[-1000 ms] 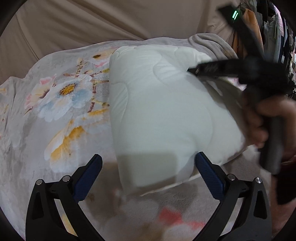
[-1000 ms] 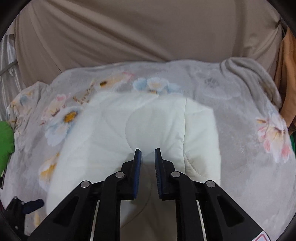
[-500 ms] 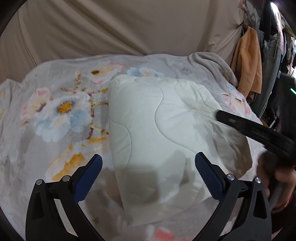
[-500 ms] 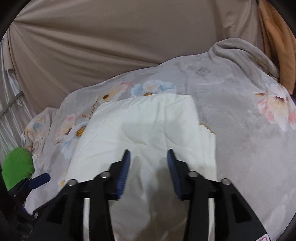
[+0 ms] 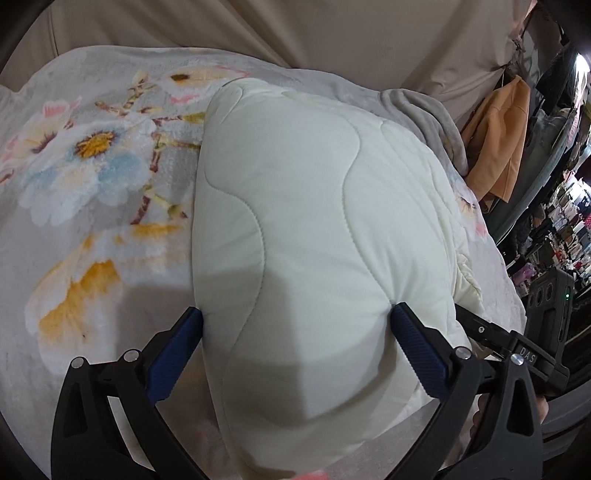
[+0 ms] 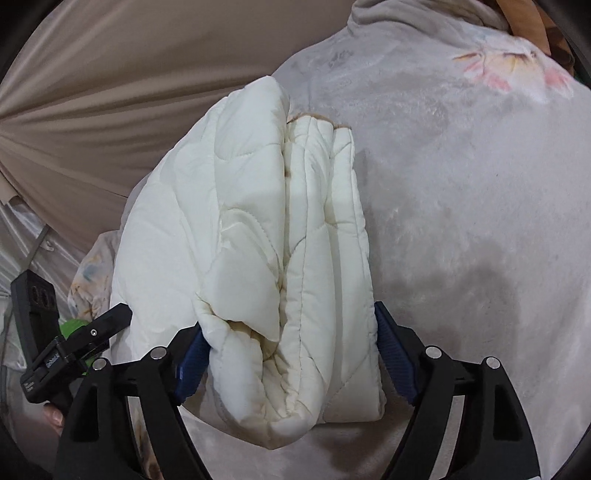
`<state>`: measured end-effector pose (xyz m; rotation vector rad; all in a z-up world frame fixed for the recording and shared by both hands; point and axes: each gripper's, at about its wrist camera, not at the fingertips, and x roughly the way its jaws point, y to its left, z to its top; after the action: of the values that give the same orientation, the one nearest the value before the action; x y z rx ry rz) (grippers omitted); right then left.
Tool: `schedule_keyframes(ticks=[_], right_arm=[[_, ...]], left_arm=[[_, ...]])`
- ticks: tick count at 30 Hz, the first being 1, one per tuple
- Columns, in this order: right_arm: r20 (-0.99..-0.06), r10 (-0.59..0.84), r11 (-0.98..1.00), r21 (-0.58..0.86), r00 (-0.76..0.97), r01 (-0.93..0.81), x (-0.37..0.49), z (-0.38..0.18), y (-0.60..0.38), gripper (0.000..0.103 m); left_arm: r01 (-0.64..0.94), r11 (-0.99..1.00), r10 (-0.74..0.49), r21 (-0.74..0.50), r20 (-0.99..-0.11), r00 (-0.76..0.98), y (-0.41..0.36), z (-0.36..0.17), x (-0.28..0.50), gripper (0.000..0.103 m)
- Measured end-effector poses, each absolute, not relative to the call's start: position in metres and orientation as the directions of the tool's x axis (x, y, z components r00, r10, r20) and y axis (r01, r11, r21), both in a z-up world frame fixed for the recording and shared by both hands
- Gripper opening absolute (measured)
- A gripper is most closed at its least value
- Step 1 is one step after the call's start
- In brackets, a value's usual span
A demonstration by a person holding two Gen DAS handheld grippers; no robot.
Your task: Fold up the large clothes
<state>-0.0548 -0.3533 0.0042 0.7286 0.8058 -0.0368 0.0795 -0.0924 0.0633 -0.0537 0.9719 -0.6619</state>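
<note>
A folded white quilted garment [image 5: 314, 229] lies as a thick bundle on the grey floral blanket [image 5: 92, 177]. My left gripper [image 5: 295, 325] is open wide, with the bundle's near end bulging between its blue fingers, which press its sides. In the right wrist view the bundle [image 6: 280, 236] shows its stacked layered edge. My right gripper [image 6: 288, 343] is open wide around that edge, its pads touching the sides. The right gripper shows at the left wrist view's right edge [image 5: 517, 350]. The left gripper shows at the right wrist view's left edge [image 6: 74, 343].
A beige curtain [image 5: 332, 33] hangs behind the bed. An orange garment [image 5: 495, 136] hangs at the right beside cluttered shelves. A green object [image 6: 74, 326] peeks at the far left. The grey blanket [image 6: 480, 221] spreads to the right of the bundle.
Both grippers have moved in around the bundle. The right gripper went from nearly shut to wide open and now straddles the layered edge. The left gripper stayed open and moved closer.
</note>
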Motion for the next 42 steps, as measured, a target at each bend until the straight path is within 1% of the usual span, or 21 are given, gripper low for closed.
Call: schedule_keyframes(ticks=[1,5,8,10,11,12,13,14,15,16,18,20,24,28,31,34,36,38,39,40,42], right_arm=[[-0.666,0.240,0.756,0.584,0.706,0.294,-0.054,0.003,-0.353,0.080],[-0.662,0.235,0.767,0.576,0.712,0.283,-0.050,0.003,-0.351,0.080],[-0.658,0.226,0.778,0.566,0.718,0.273,-0.048,0.006,-0.347,0.077],[-0.655,0.210,0.806,0.536,0.726,0.251,-0.048,0.015,-0.343,0.063],[-0.654,0.203,0.820,0.521,0.729,0.239,-0.048,0.019,-0.340,0.058],[-0.651,0.195,0.835,0.503,0.734,0.224,-0.049,0.026,-0.336,0.047],[-0.644,0.193,0.839,0.499,0.740,0.216,-0.050,0.031,-0.335,0.038],[-0.633,0.201,0.836,0.508,0.747,0.206,-0.050,0.036,-0.334,0.034],[-0.626,0.199,0.838,0.507,0.754,0.200,-0.050,0.041,-0.333,0.031],[-0.622,0.185,0.850,0.491,0.761,0.194,-0.050,0.048,-0.329,0.030],[-0.606,0.170,0.867,0.467,0.777,0.175,-0.050,0.062,-0.321,0.028],[-0.583,0.153,0.881,0.446,0.798,0.157,-0.051,0.076,-0.314,0.027],[-0.495,0.115,0.914,0.392,0.861,0.103,-0.048,0.119,-0.299,0.025],[-0.430,0.067,0.960,0.273,0.900,0.058,-0.031,0.160,-0.268,0.025],[-0.390,0.096,0.964,0.266,0.916,0.013,-0.006,0.176,-0.250,0.025],[-0.313,0.131,0.968,0.247,0.941,-0.052,0.017,0.193,-0.225,0.025],[-0.279,0.166,0.964,0.249,0.946,-0.096,0.040,0.199,-0.209,0.025],[-0.262,0.195,0.959,0.254,0.945,-0.128,0.064,0.193,-0.196,0.025],[-0.261,0.211,0.955,0.261,0.942,-0.142,0.076,0.186,-0.190,0.025],[-0.284,0.230,0.950,0.273,0.931,-0.152,0.095,0.169,-0.184,0.025],[-0.367,0.243,0.944,0.301,0.898,-0.132,0.126,0.133,-0.176,0.027]], left_arm=[[0.497,0.801,-0.548,-0.334,-0.744,0.384,-0.092,0.061,0.081,0.098],[0.512,0.785,-0.574,-0.349,-0.721,0.389,-0.092,0.053,0.084,0.098],[0.513,0.761,-0.613,-0.398,-0.701,0.365,-0.088,0.048,0.090,0.098],[0.515,0.752,-0.623,-0.410,-0.697,0.355,-0.086,0.049,0.091,0.098],[0.519,0.753,-0.620,-0.404,-0.699,0.356,-0.087,0.052,0.090,0.098],[0.524,0.755,-0.617,-0.394,-0.698,0.363,-0.089,0.056,0.088,0.093],[0.534,0.754,-0.617,-0.384,-0.692,0.374,-0.090,0.063,0.085,0.084],[0.545,0.752,-0.617,-0.370,-0.687,0.385,-0.090,0.069,0.082,0.079],[0.560,0.749,-0.618,-0.353,-0.678,0.399,-0.090,0.078,0.079,0.071],[0.571,0.744,-0.624,-0.348,-0.668,0.406,-0.089,0.085,0.077,0.065],[0.598,0.735,-0.633,-0.319,-0.640,0.437,-0.088,0.105,0.073,0.060],[0.625,0.727,-0.643,-0.285,-0.602,0.473,-0.086,0.126,0.069,0.057],[0.662,0.708,-0.675,-0.248,-0.513,0.530,-0.077,0.167,0.069,0.055],[0.676,0.710,-0.686,-0.200,-0.413,0.599,-0.057,0.205,0.072,0.054],[0.660,0.730,-0.674,-0.178,-0.350,0.651,-0.035,0.221,0.084,0.054],[0.642,0.751,-0.657,-0.155,-0.271,0.703,-0.006,0.235,0.100,0.054],[0.623,0.770,-0.638,-0.140,-0.212,0.741,0.016,0.241,0.114,0.054],[0.605,0.787,-0.616,-0.119,-0.187,0.765,0.030,0.236,0.130,0.055],[0.591,0.798,-0.602,-0.116,-0.191,0.775,0.039,0.228,0.142,0.056],[0.582,0.805,-0.593,-0.118,-0.207,0.778,0.044,0.219,0.152,0.058],[0.550,0.827,-0.558,-0.117,-0.295,0.776,0.053,0.183,0.182,0.060]])
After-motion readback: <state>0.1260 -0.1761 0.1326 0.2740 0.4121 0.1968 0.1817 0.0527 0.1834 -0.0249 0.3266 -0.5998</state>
